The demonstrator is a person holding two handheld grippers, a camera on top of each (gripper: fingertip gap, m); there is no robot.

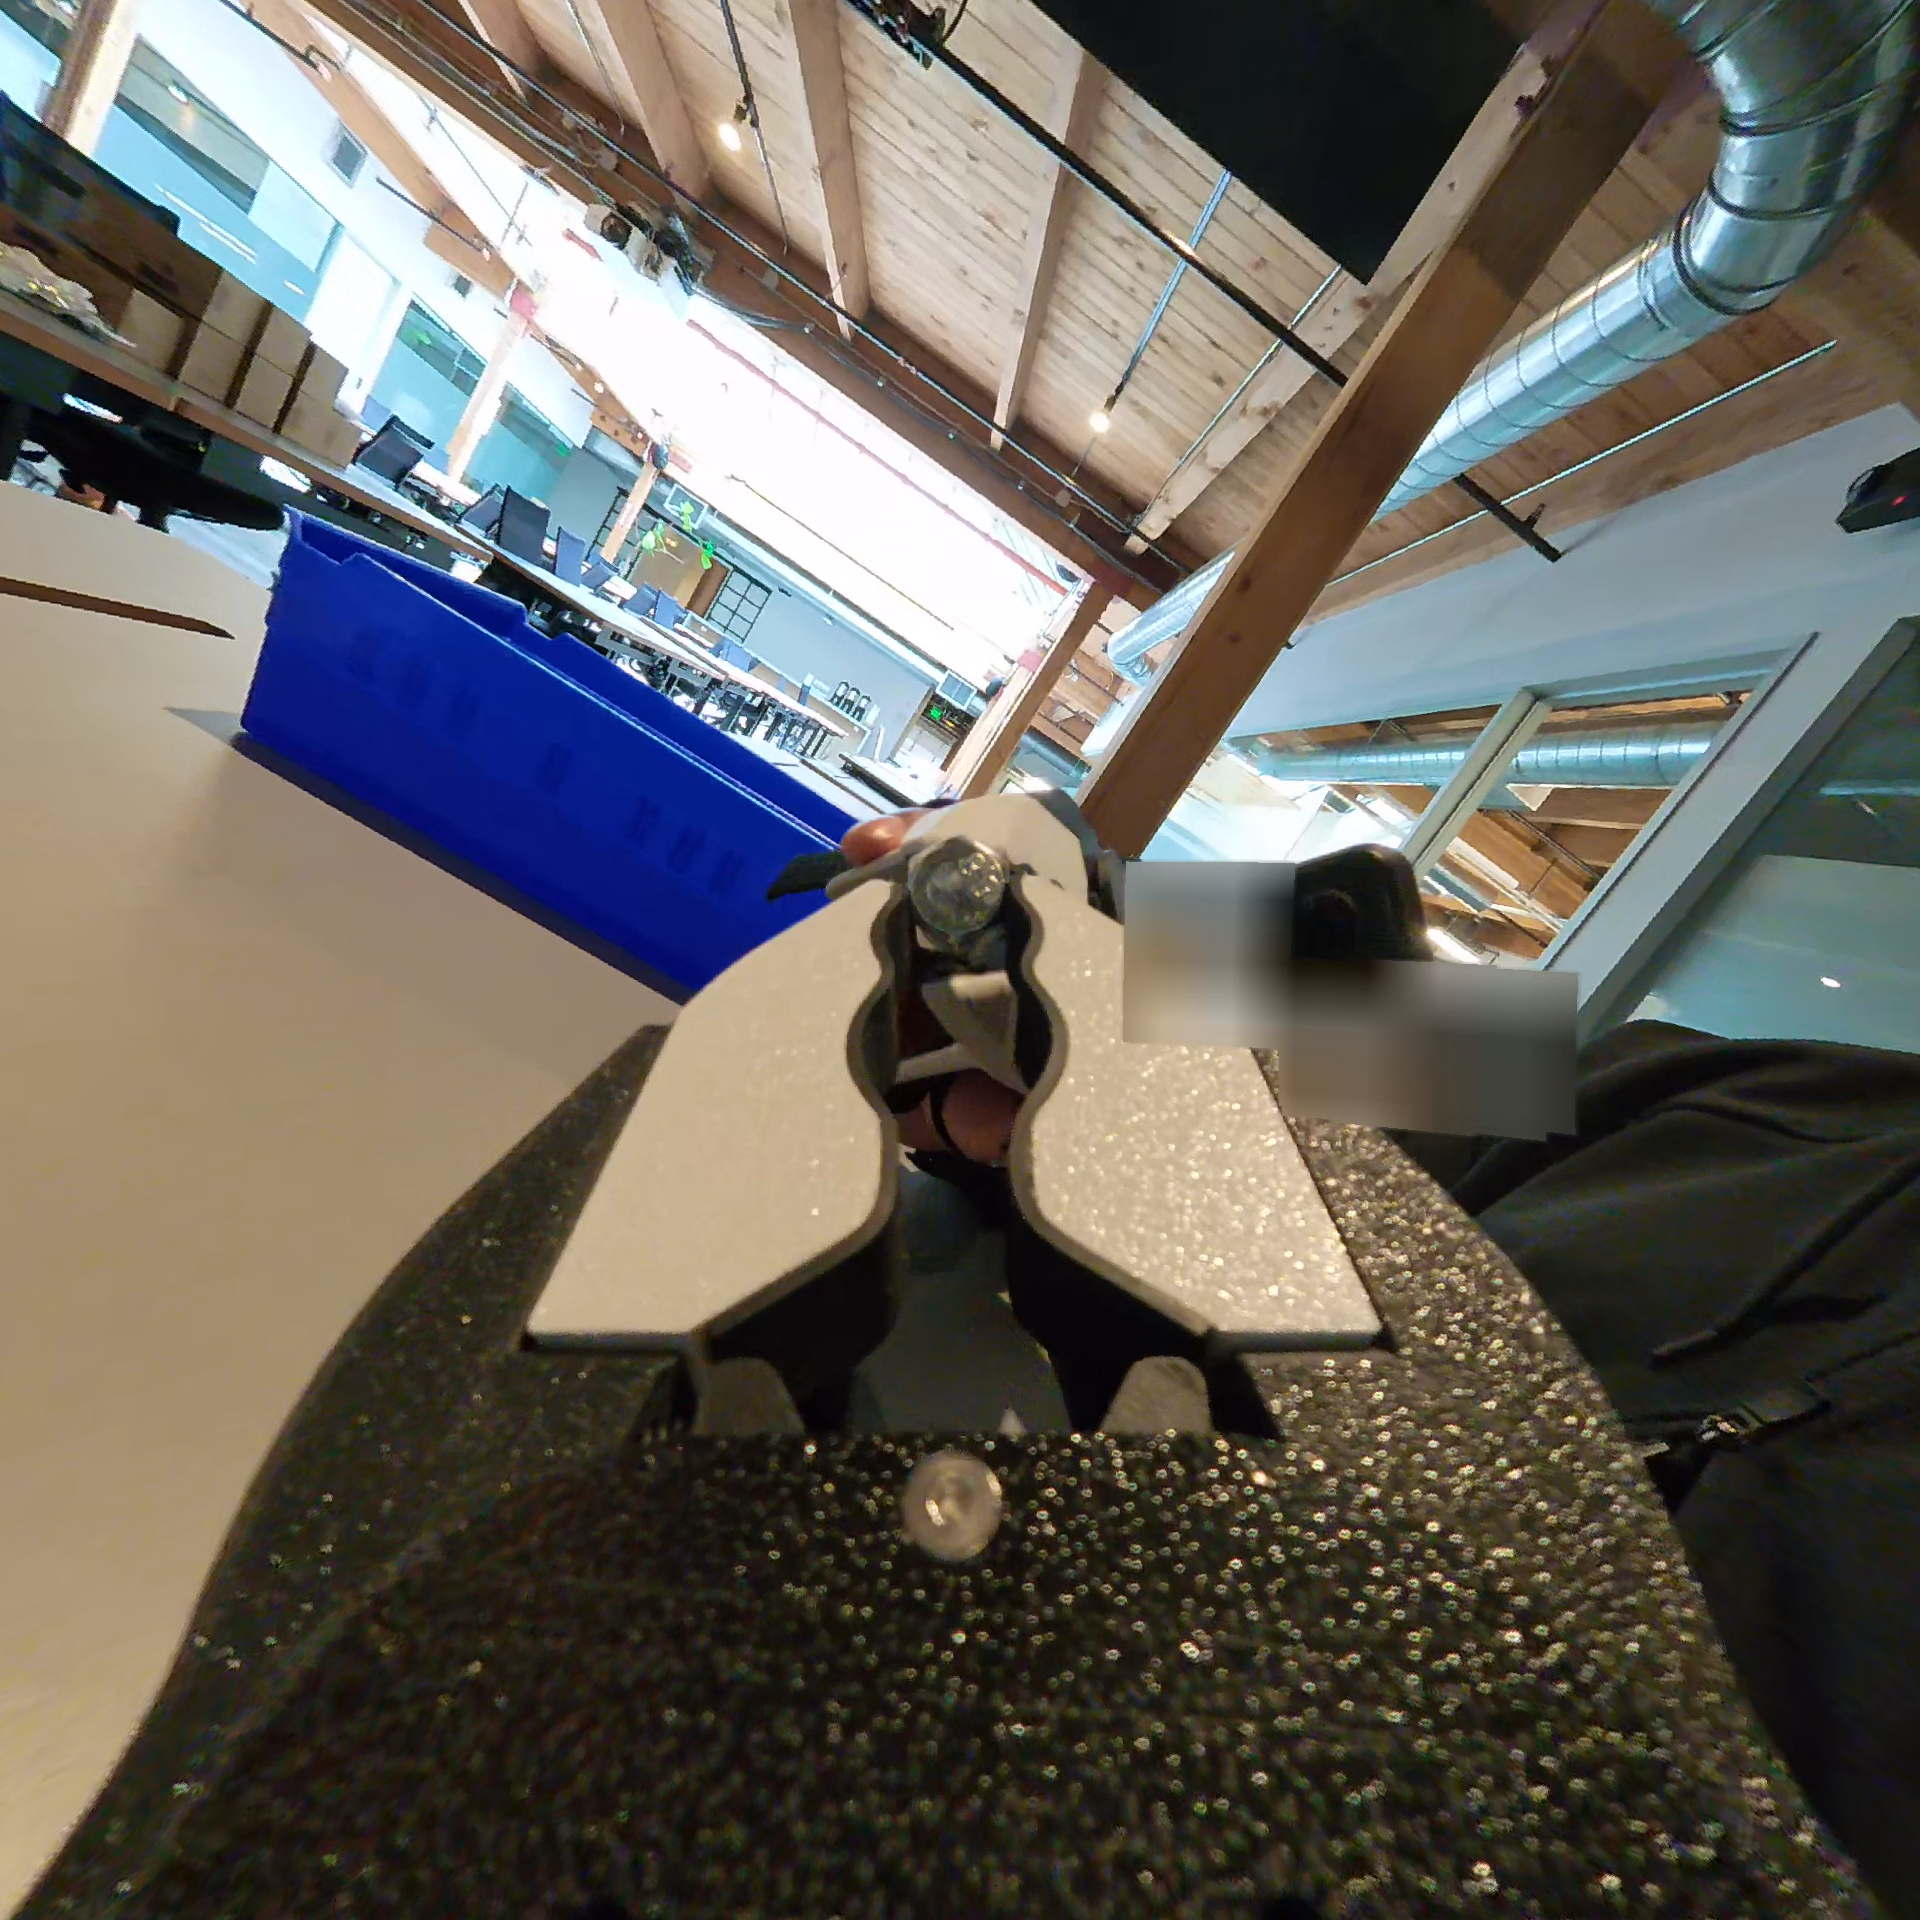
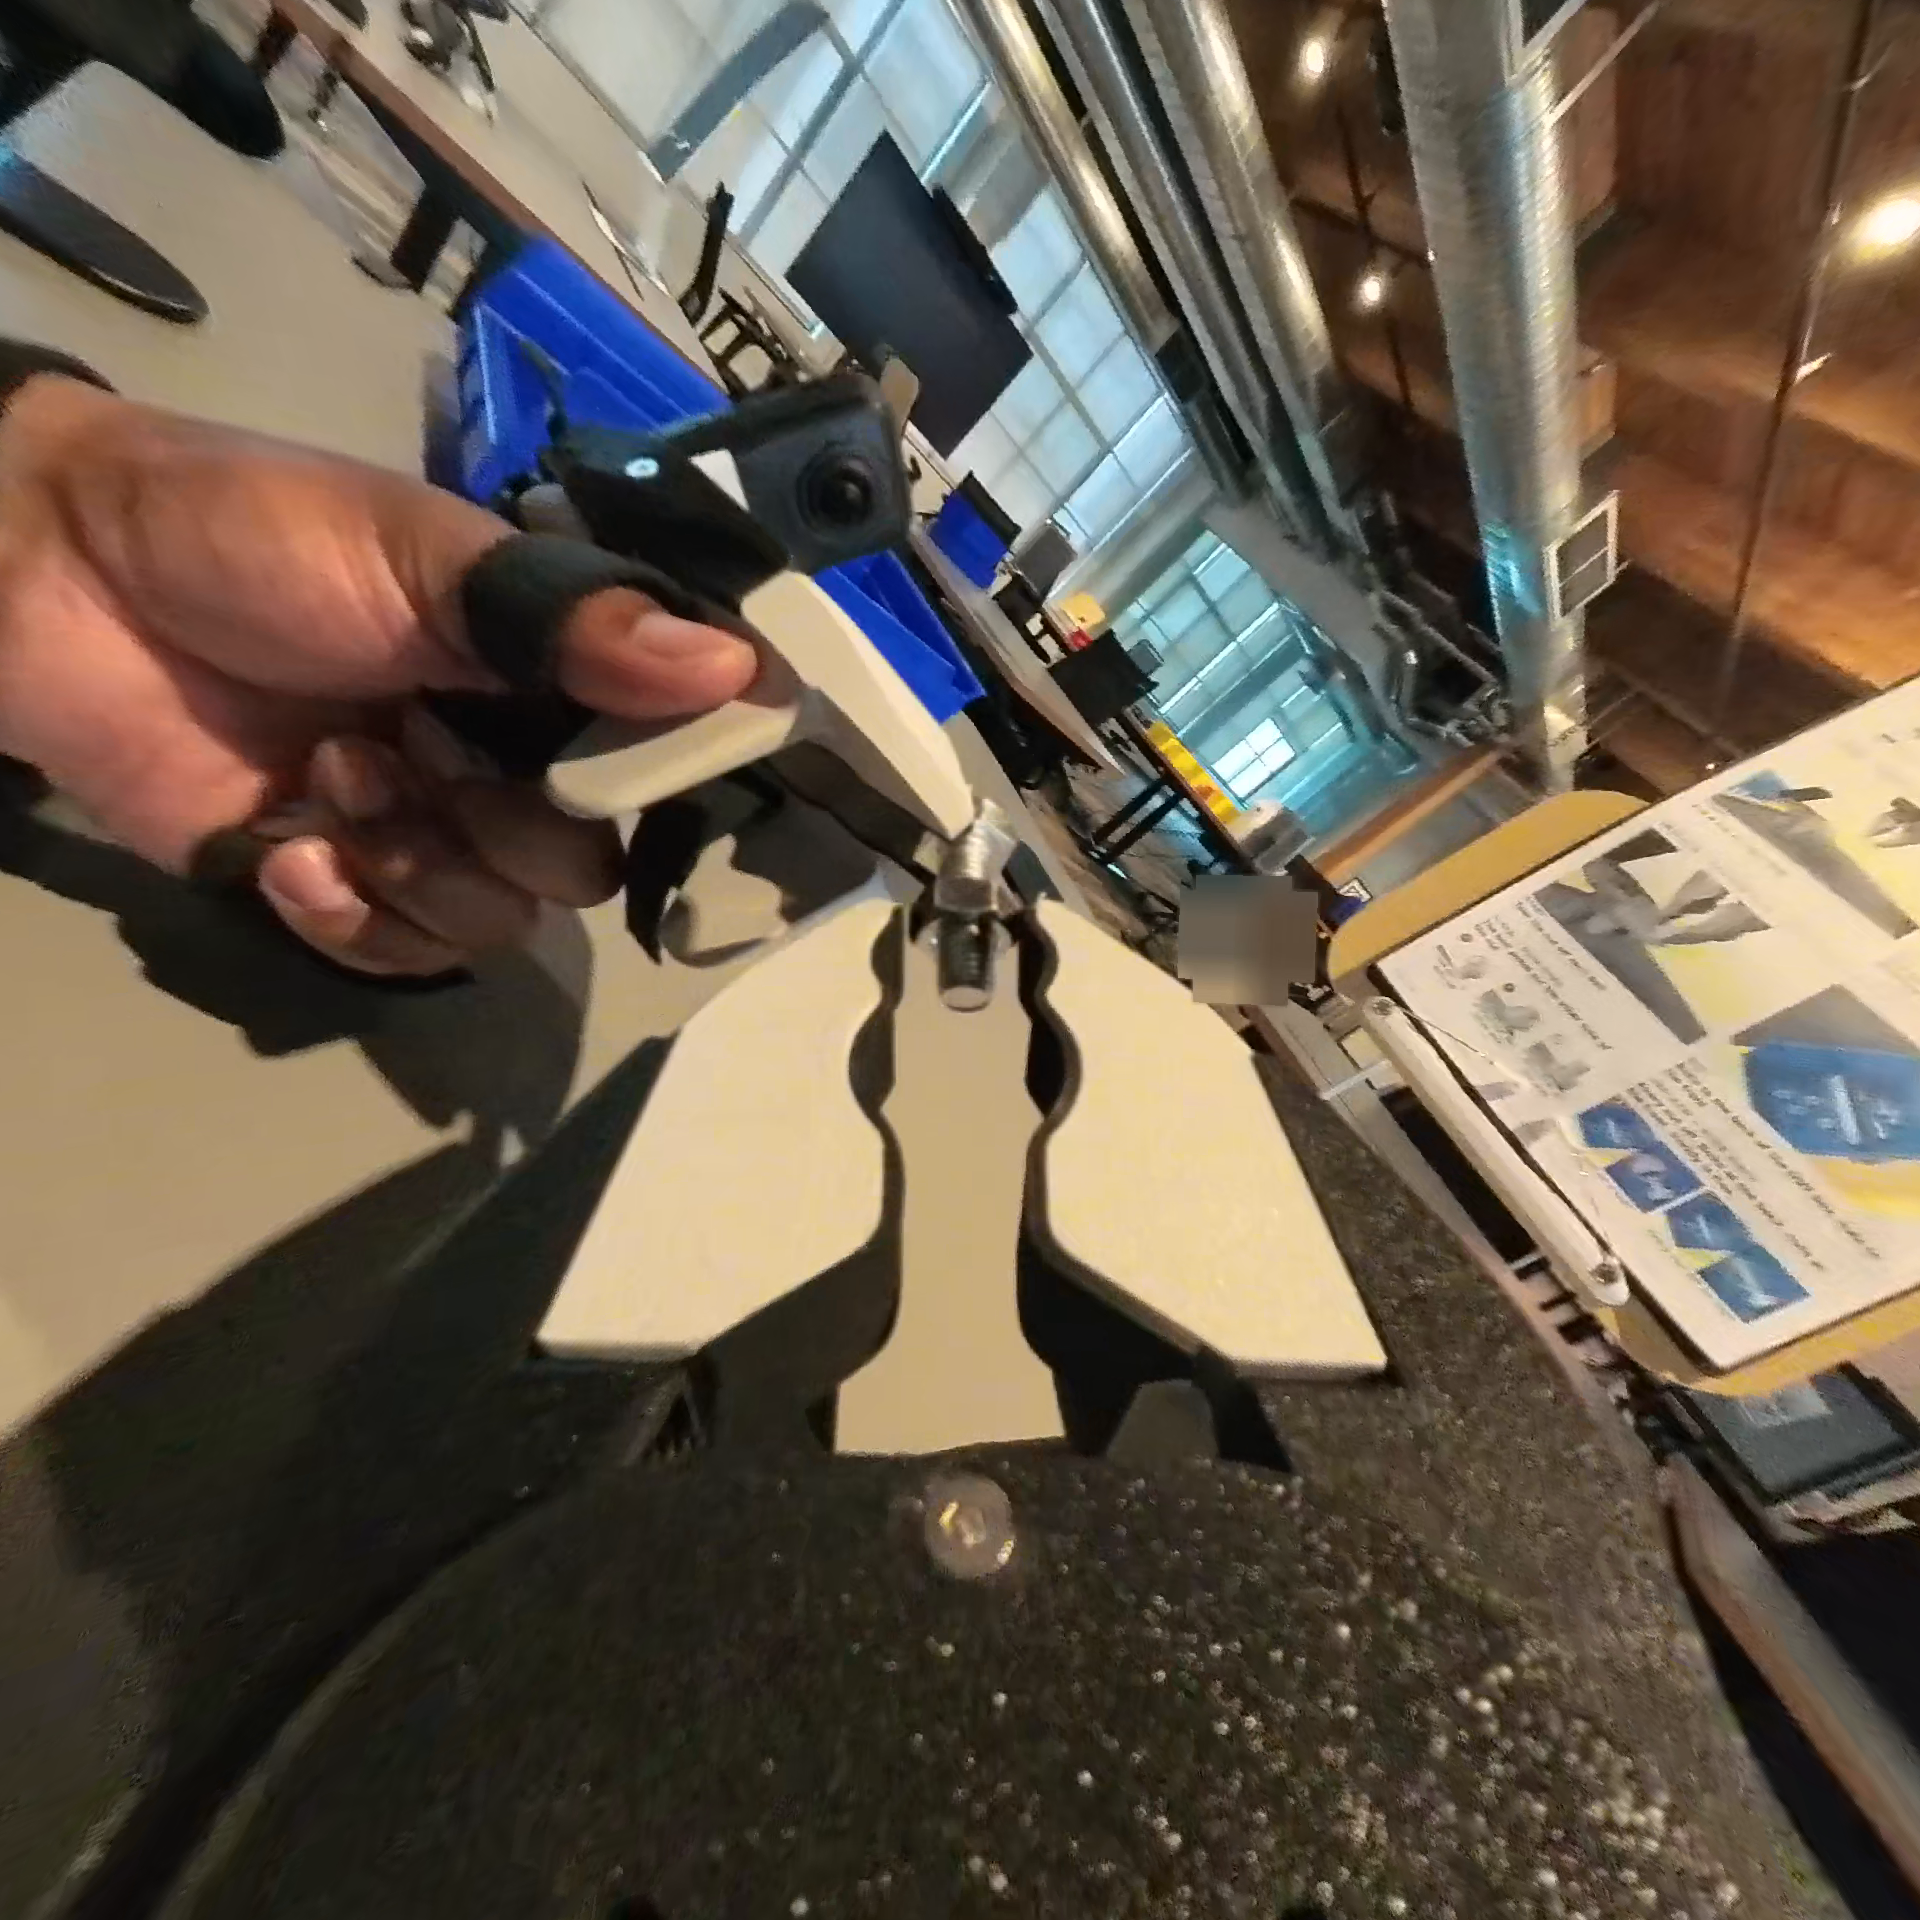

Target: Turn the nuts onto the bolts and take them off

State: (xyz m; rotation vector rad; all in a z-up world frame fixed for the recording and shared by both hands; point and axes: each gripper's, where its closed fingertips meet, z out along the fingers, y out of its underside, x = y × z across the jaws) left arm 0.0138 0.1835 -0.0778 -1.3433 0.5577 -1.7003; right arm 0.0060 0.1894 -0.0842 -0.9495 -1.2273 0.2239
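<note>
Right wrist view: right tongs (image 2: 961,925) clamp the silver steel hex nut (image 2: 961,894) on the threaded silver bolt (image 2: 964,971); left tongs (image 1: 956,899) at 12 o'clock clamp its head — keep both axes aligned, turn gently.

Each camera sits close behind its own claw, tilted up toward the ceiling. They face one another across the bolt (image 1: 954,891), and both catch the blue bin (image 1: 499,727) at the desk's (image 1: 260,987) far edge.

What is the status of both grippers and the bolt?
Left gripper shut on silver threaded steel bolt's head. Right gripper shut on silver hex nut. Nothing obstructing; blue plastic bin behind.
</note>
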